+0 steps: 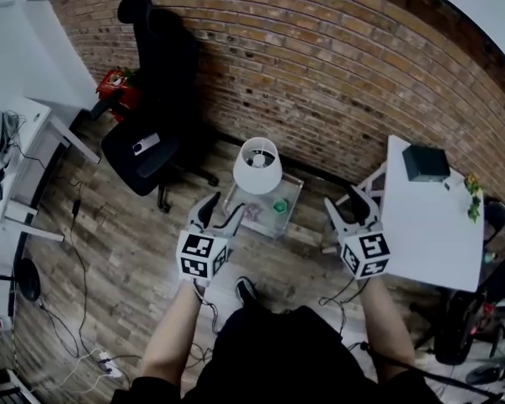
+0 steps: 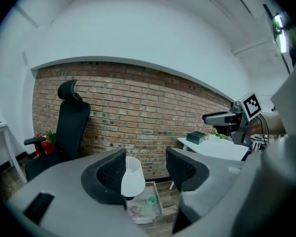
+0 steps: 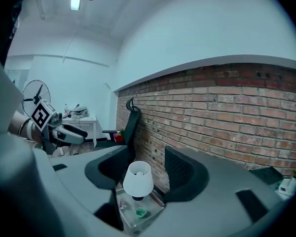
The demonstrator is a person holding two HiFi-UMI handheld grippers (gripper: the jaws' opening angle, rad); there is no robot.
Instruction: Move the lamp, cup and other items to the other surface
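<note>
A lamp with a white shade (image 1: 257, 165) stands on a low glass-topped side table (image 1: 290, 190) against the brick wall. A small green cup (image 1: 279, 206) and a pinkish item (image 1: 252, 213) sit beside it. My left gripper (image 1: 220, 213) hangs open just left of the side table, with nothing held. My right gripper (image 1: 348, 204) is open and empty to the table's right, near the white table (image 1: 429, 225). Between the jaws in the left gripper view (image 2: 145, 169) the lamp (image 2: 133, 179) and cup (image 2: 151, 200) show at a distance. The right gripper view (image 3: 148, 169) shows the lamp (image 3: 138, 179) and cup (image 3: 140, 212) too.
The white table carries a black box (image 1: 426, 162) and a small plant (image 1: 473, 194). A black office chair (image 1: 147, 141) stands left of the side table. A white desk (image 1: 21, 141) is at far left. Cables and a power strip (image 1: 108, 364) lie on the wood floor.
</note>
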